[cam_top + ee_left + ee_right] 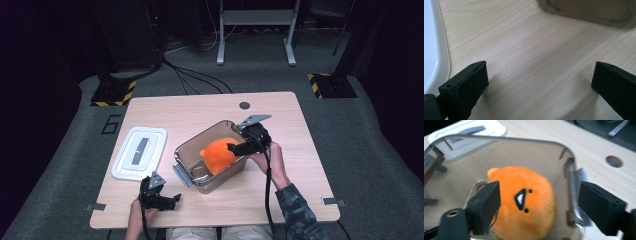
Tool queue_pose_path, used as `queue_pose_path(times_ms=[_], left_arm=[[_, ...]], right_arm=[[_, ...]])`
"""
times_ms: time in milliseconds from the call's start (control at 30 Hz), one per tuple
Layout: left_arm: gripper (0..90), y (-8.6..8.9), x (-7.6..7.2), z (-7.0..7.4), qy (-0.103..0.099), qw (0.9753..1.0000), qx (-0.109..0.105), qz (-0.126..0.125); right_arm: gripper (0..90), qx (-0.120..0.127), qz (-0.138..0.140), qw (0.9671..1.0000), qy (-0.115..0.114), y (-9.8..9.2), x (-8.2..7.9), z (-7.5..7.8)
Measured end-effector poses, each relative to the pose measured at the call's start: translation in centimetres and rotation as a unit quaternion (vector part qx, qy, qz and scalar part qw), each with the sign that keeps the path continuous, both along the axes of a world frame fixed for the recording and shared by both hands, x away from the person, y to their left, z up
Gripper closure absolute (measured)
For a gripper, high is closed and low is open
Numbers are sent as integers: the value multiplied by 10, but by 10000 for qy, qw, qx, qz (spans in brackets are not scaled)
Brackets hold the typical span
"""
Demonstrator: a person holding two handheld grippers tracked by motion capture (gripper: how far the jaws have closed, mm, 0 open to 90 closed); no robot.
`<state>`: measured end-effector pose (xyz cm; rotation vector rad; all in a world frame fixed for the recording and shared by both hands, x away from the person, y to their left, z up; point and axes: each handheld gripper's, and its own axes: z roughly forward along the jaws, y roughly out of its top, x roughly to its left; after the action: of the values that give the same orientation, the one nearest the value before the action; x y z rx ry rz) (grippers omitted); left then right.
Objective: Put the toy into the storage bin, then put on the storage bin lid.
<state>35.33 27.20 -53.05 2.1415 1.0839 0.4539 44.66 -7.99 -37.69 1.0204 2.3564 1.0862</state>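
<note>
An orange plush toy (218, 154) with a small black-and-white face (524, 202) lies inside a clear plastic container (186, 150) at the table's middle. My right gripper (240, 145) hovers over the container's right end, open. In the right gripper view (539, 197) one jaw stands in front of the plush and the other outside the container wall (571, 182). My left gripper (172, 201) rests low near the table's front left, open over bare wood (540, 75). A white lid (140, 152) lies flat to the container's left.
The lid's edge (434, 50) is just left of my left jaw, and the container's base (589, 12) lies ahead of it. A round cable hole (244, 105) sits near the table's far edge. Bare wood runs along the far side and right side.
</note>
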Motion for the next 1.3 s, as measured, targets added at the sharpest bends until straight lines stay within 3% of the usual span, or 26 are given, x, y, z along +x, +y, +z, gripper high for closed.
queue_pose_path(times_ms=[333, 633, 833, 1167, 1300], left_arm=[[6, 0, 0, 0, 2, 10000, 17, -11], [6, 0, 0, 0, -1, 10000, 0, 8], [6, 0, 0, 0, -15, 10000, -7, 20], [6, 0, 0, 0, -14, 10000, 8, 13], [6, 0, 0, 0, -13, 10000, 7, 14]], right_arm=[[87, 347, -438, 9979, -314, -50, -15, 6], [51, 486, -946, 9939, -298, -97, -23, -11], [47, 458, -1269, 9904, -308, -117, -26, -36], [11, 372, -1477, 9881, 201, -131, -15, -103], [3, 419, -1534, 9868, 312, -133, -10, -121]])
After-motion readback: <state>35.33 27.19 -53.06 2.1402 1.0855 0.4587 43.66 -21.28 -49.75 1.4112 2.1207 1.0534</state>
